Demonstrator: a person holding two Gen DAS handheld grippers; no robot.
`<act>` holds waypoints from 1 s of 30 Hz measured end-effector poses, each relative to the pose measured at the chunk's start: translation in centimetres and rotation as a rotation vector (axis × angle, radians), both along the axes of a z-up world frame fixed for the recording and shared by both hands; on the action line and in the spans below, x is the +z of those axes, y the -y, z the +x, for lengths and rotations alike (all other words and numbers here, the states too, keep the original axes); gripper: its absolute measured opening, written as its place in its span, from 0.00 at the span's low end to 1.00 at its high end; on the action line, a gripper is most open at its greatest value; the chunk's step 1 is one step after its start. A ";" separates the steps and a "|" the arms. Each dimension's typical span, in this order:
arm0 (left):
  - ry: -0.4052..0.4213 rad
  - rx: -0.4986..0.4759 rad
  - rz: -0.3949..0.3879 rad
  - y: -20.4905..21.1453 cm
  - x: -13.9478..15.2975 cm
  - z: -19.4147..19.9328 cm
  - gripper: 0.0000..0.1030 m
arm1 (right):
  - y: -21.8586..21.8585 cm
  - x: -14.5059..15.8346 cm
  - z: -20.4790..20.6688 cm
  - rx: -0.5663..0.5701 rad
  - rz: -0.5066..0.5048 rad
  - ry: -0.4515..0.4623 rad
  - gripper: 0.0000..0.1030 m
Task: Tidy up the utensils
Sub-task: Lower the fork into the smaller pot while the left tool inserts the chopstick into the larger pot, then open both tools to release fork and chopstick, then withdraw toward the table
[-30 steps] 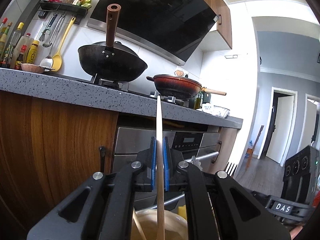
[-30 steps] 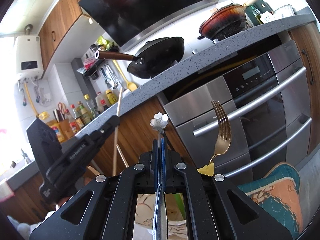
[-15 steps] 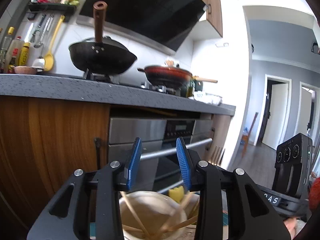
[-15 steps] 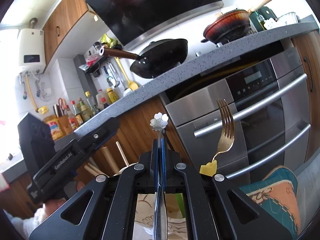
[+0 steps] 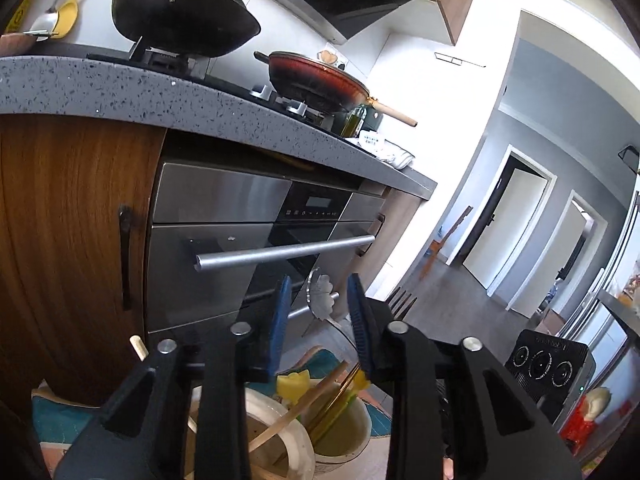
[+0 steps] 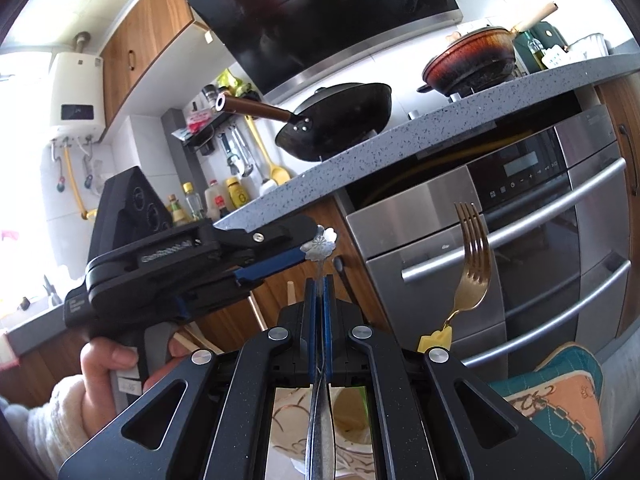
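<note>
My right gripper [image 6: 319, 280] is shut on a thin silver utensil with a flower-shaped end [image 6: 320, 245], held upright. My left gripper [image 5: 318, 300] is open and empty; the flower end [image 5: 320, 296] sits between its blue pads [image 5: 280, 320] without clear contact. In the right wrist view the left gripper [image 6: 304, 250] reaches in from the left up to the flower end. Below stand two white cups: one [image 5: 280, 432] holds wooden chopsticks [image 5: 304, 404], the other [image 5: 352, 436] a gold fork [image 6: 472, 256] with a yellow handle end.
The cups stand on a teal and orange patterned cloth [image 6: 560, 392]. Ahead are a steel oven [image 5: 240, 240] with bar handles, a wooden cabinet door [image 5: 72, 220] and a grey speckled counter [image 5: 160, 92] with a black wok [image 5: 180, 20] and a red pan [image 5: 316, 80].
My left gripper let go of a chopstick into the cup, opened, and swung right until its pads flank the flower end held by my right gripper. The right gripper stayed shut and nearly still.
</note>
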State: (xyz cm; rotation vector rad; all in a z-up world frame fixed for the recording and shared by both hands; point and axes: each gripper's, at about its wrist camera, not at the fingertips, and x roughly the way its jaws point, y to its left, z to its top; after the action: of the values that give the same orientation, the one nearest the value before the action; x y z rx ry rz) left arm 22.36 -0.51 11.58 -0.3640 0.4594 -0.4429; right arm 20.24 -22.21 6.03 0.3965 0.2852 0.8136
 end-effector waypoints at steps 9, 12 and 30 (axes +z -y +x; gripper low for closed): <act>0.000 -0.029 -0.030 0.0 0.0 0.5 0.03 | 0.0 -0.1 0.0 0.005 -0.005 0.019 0.04; 0.023 -0.040 -0.056 -0.1 0.2 0.2 0.03 | -0.1 -0.2 0.0 0.005 -0.008 0.023 0.04; 0.112 -0.013 -0.027 0.8 1.7 -0.1 0.03 | 1.0 -0.5 1.9 0.019 0.089 -0.028 0.36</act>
State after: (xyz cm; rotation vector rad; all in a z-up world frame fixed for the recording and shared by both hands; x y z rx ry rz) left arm 22.31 -1.33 13.28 -0.3602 0.3477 -0.4796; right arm 22.15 -23.25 5.57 0.4891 0.2798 0.8423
